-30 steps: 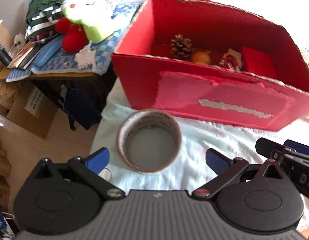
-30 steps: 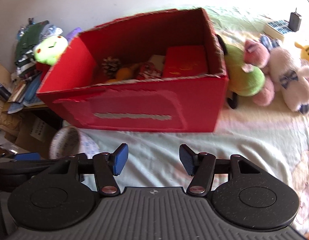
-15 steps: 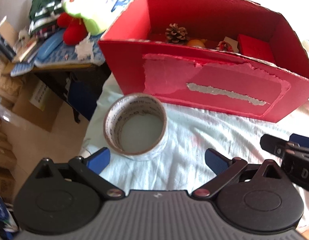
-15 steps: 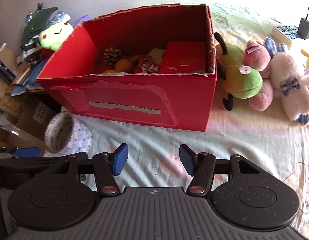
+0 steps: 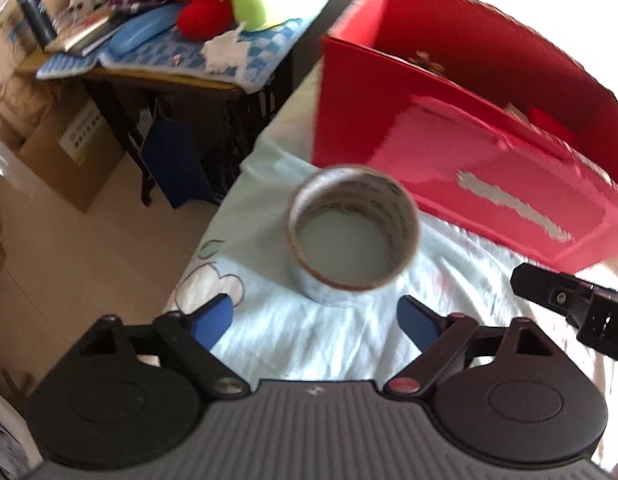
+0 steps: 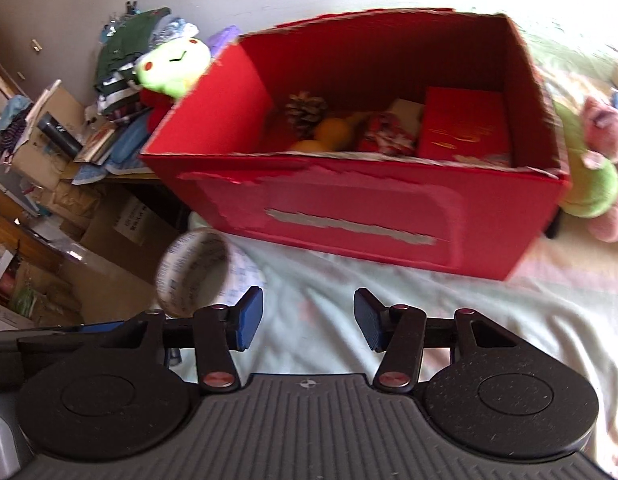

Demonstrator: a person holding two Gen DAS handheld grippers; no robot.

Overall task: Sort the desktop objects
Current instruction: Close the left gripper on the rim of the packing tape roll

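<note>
- Left wrist view: vs 0.5 s ago I've swung the left gripper (image 5: 315, 316) in line w/ the tape roll (image 5: 351, 234), which sits just in front of the red box (image 5: 469, 152), jaws spread wide, empty.
- Right gripper (image 6: 307, 320) faces box front, jaws apart, empty.
- I judge the tape pickup is next.

I could make out printing but read none of it. Dark lettering ran around the inside of the tape roll (image 5: 354, 236), too blurred to read. A white label with small print sat on the cardboard carton (image 5: 71, 148) on the floor at the left, illegible. Gold marks on the red packet (image 6: 463, 124) inside the red box (image 6: 349, 216) stayed unreadable.
</note>
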